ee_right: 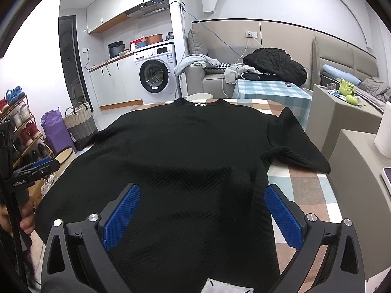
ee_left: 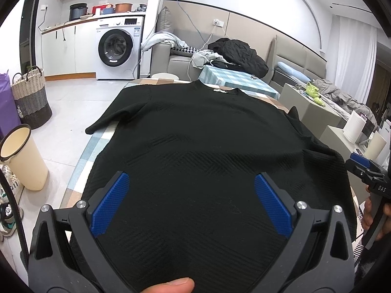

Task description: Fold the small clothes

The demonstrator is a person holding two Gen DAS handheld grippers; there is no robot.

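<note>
A living room with a washing machine (ee_left: 117,48) and a grey sofa (ee_left: 176,58) lies behind a checked counter (ee_left: 97,144) on which a black shirt (ee_left: 195,146) is spread flat, collar away from the camera. In the left wrist view the left gripper (ee_left: 191,202) hangs over the lower part of the shirt with its blue pads wide apart and nothing between them. The shirt's left sleeve runs over the counter's left edge; beyond that edge are bare floor tiles, a cream bin (ee_left: 22,156) and a woven basket (ee_left: 31,95). The right gripper (ee_left: 364,168) shows at the far right edge, held by a hand (ee_left: 374,217).

The right wrist view shows the right gripper (ee_right: 202,217) also spread wide and empty above the hem. Only here does the right sleeve (ee_right: 295,146) show whole, lying on bare checked cloth near the counter's right edge, with grey cabinets (ee_right: 342,117) close beyond. A shoe rack (ee_right: 19,127) stands at the left.
</note>
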